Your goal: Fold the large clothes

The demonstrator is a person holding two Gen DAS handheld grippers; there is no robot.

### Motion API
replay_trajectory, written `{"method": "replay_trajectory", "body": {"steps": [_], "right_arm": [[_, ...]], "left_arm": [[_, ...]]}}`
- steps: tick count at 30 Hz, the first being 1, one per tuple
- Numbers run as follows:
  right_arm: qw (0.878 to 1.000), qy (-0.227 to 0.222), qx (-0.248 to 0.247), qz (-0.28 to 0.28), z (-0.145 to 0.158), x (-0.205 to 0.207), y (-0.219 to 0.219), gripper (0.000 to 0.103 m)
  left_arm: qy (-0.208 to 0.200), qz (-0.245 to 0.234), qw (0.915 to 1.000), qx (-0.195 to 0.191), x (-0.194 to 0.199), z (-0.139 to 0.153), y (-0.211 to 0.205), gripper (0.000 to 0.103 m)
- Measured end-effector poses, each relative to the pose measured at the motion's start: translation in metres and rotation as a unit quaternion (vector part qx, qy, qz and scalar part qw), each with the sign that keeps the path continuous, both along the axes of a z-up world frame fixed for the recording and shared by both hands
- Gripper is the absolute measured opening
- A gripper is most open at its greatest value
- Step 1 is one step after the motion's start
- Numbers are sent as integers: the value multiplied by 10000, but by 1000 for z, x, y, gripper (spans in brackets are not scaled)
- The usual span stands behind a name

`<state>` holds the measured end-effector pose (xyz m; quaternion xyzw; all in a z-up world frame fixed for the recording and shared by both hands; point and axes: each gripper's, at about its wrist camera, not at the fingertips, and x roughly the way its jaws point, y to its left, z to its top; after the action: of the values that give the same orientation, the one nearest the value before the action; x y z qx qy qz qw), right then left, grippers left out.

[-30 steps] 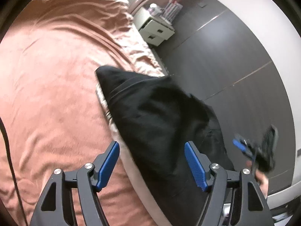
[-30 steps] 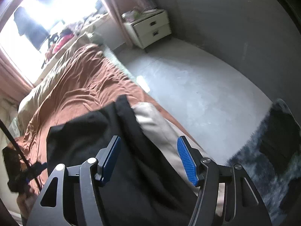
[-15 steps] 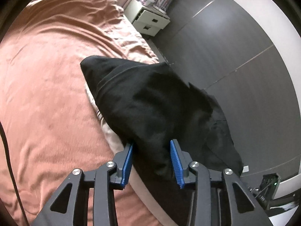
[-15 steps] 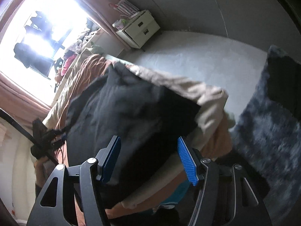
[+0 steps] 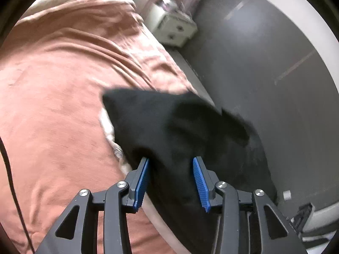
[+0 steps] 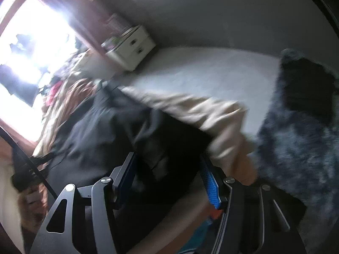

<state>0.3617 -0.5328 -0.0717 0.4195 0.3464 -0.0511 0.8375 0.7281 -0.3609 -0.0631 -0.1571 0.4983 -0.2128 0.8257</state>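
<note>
A large black garment [image 5: 178, 124] lies over the right edge of the bed, part of it hanging down toward the floor. My left gripper [image 5: 170, 180] has its blue pads partly closed around a bunch of the black cloth. In the right wrist view the same garment [image 6: 118, 131] lies on the bed corner, over a beige sheet [image 6: 203, 114]. My right gripper [image 6: 167, 180] is open, with the black cloth between its fingers. The frames are blurred.
The bed has a rust-orange cover [image 5: 55, 89]. A white nightstand [image 5: 173, 29] stands by the grey wall, also in the right wrist view [image 6: 131, 48]. A dark shaggy rug [image 6: 296, 139] lies on the pale floor. A bright window [image 6: 31, 42] is at the left.
My left gripper went from wide open to closed on the black cloth. My right gripper swung down to the bed corner, staying open, and now straddles the garment.
</note>
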Motion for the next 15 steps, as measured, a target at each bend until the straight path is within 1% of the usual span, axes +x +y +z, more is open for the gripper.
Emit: {"method": "replay_trajectory", "body": {"steps": [1,2,4,9,12,15], "right_arm": [[10000,5,10,-65,2,-5,-8,57],[10000,-9,40,-80,6,-10,-15,57],[10000,-43,-34,-53,13,-25,-23,57],[9998,-94,-152,44,32,-53,-28,57],[9996,-112,-228,137,41,-69,-10,57],[9988,-196,-375,238,48,-76,13,59]], "left_arm": [[-178,79,9997,179,-4,8,3,44],[-281,61,9992,263,-8,15,6,45],[-262,-41,9995,156,-15,22,13,45],[-324,-193,9992,109,-44,41,24,45],[-361,-312,9988,83,-66,52,30,45],[-547,-471,9973,132,-92,67,36,45]]}}
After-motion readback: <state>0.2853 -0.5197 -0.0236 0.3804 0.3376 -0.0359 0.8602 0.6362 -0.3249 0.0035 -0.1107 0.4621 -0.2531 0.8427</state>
